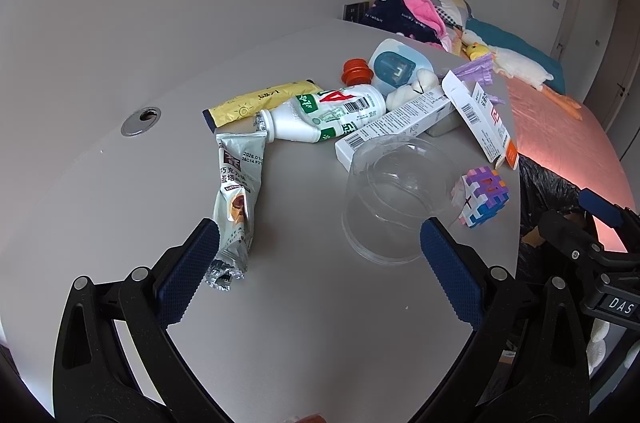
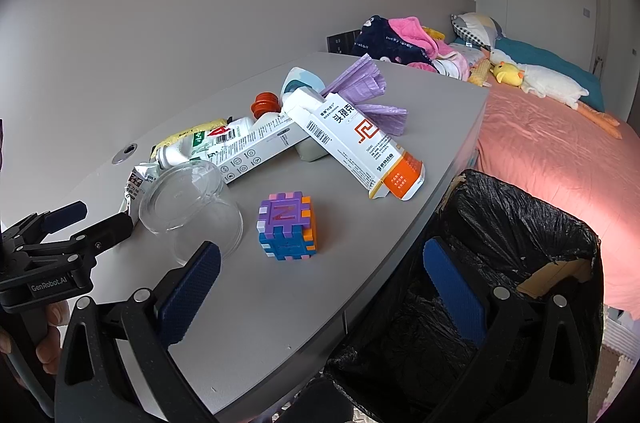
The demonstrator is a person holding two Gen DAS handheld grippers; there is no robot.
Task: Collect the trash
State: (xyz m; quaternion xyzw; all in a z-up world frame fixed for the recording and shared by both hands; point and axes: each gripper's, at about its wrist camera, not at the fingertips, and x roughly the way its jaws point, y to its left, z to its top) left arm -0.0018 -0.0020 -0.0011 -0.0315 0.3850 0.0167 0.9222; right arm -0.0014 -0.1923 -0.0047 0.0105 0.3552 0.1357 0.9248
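Trash lies in a pile on the grey table [image 1: 304, 303]: a silver snack wrapper [image 1: 236, 191], a white bottle [image 1: 328, 115] on its side, a yellow wrapper [image 1: 260, 99], a long white box [image 1: 396, 123] and a white-and-orange box [image 2: 360, 143]. A clear plastic cup [image 1: 400, 195] lies on its side. My left gripper [image 1: 320, 239] is open and empty, one finger beside the silver wrapper and the other at the cup's rim. My right gripper [image 2: 322, 257] is open and empty, straddling the table edge, with the black-lined bin [image 2: 520, 231] under its right finger.
A colourful puzzle cube [image 2: 286, 225] stands just ahead of the right gripper. Purple folded bags [image 2: 368, 91], an orange cap [image 2: 265, 103] and a blue-white container [image 1: 400, 65] lie at the back. A pink bed [image 2: 560, 159] with plush toys is to the right.
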